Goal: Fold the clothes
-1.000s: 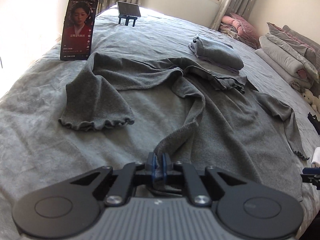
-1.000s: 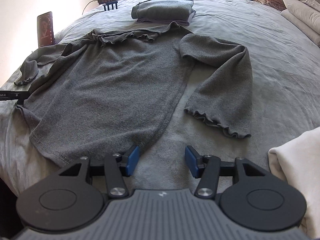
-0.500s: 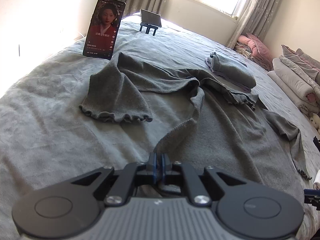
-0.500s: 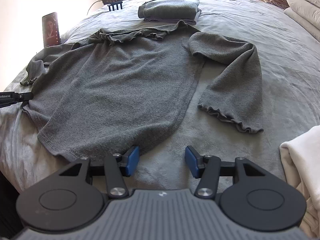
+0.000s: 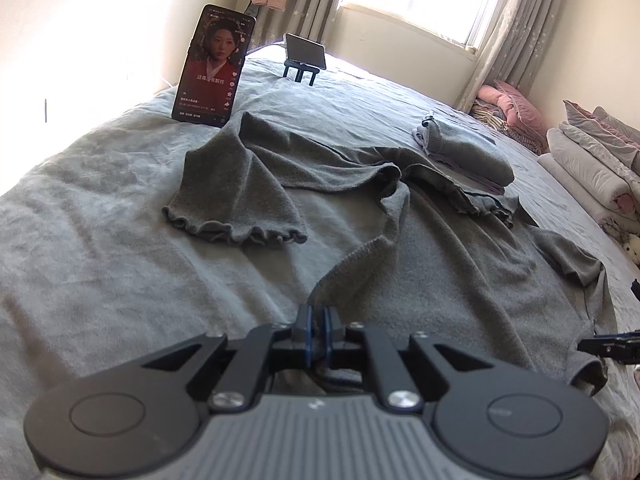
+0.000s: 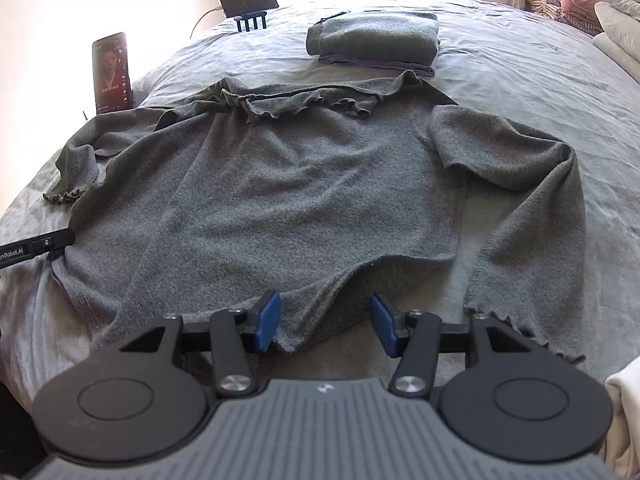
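While the left gripper (image 5: 318, 330) keeps its jaws pinched on the hem corner of the grey top (image 6: 304, 184), which lies spread flat on the bed (image 6: 520, 80), the right gripper (image 6: 326, 326) has slid in from 5 o'clock, so the other hem corner now sits between its half-open jaws, ungripped. Closing there looks next. Both grippers tilt downward toward the bed.
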Motion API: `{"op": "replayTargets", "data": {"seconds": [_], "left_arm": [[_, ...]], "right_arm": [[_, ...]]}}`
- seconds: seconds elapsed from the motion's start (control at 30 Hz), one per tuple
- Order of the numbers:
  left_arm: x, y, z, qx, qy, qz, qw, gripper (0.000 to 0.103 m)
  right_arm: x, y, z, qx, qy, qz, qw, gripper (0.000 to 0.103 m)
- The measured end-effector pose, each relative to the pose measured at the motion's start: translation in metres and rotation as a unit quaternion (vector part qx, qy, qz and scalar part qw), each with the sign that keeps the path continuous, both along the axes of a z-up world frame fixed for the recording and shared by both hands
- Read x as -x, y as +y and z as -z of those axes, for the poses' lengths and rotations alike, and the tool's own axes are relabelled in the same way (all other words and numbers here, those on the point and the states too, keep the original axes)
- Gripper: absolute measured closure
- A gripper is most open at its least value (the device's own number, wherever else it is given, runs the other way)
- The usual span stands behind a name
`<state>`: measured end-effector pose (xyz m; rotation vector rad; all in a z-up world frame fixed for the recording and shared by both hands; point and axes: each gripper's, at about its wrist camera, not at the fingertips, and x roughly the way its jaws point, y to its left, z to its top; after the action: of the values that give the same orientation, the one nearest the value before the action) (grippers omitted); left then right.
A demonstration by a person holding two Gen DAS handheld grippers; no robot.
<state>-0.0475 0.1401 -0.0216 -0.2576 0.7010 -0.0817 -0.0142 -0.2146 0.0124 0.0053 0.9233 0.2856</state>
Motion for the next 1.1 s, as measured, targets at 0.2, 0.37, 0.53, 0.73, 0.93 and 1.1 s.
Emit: {"op": "replayTargets", "data": {"seconds": [0.2, 0.37, 0.53, 0.73, 0.93, 1.1], "left_arm": [[0.000, 0.001, 0.001, 0.001, -0.002, 0.002, 1.0000, 0.097], [0.002, -0.002, 0.000, -0.008, -0.004, 0.008, 0.9999, 0.097], [0.002, -0.002, 0.000, -0.008, -0.002, 0.009, 0.9999, 0.097], [0.002, -0.003, -0.002, -0.003, 0.004, 0.009, 0.9999, 0.097], [0.005, 0.003, -0.009, 0.040, 0.038, 0.017, 0.9984, 0.098], [0.016, 0.003, -0.019, 0.097, 0.073, 0.039, 0.9918, 0.099]], "right_arm": [[-0.004, -0.005, -0.008, -0.028, 0.005, 0.017, 0.999, 0.048], [0.007, -0.019, -0.007, -0.071, 0.036, 0.042, 0.996, 0.048], [0.019, -0.030, -0.003, -0.162, 0.078, 0.056, 0.982, 0.048], [0.016, -0.018, 0.004, -0.191, 0.111, 0.053, 0.974, 0.073], [0.031, -0.024, 0.005, -0.162, 0.106, 0.030, 0.981, 0.091], [0.053, -0.058, -0.015, -0.122, 0.075, 0.040, 0.989, 0.092]]}}
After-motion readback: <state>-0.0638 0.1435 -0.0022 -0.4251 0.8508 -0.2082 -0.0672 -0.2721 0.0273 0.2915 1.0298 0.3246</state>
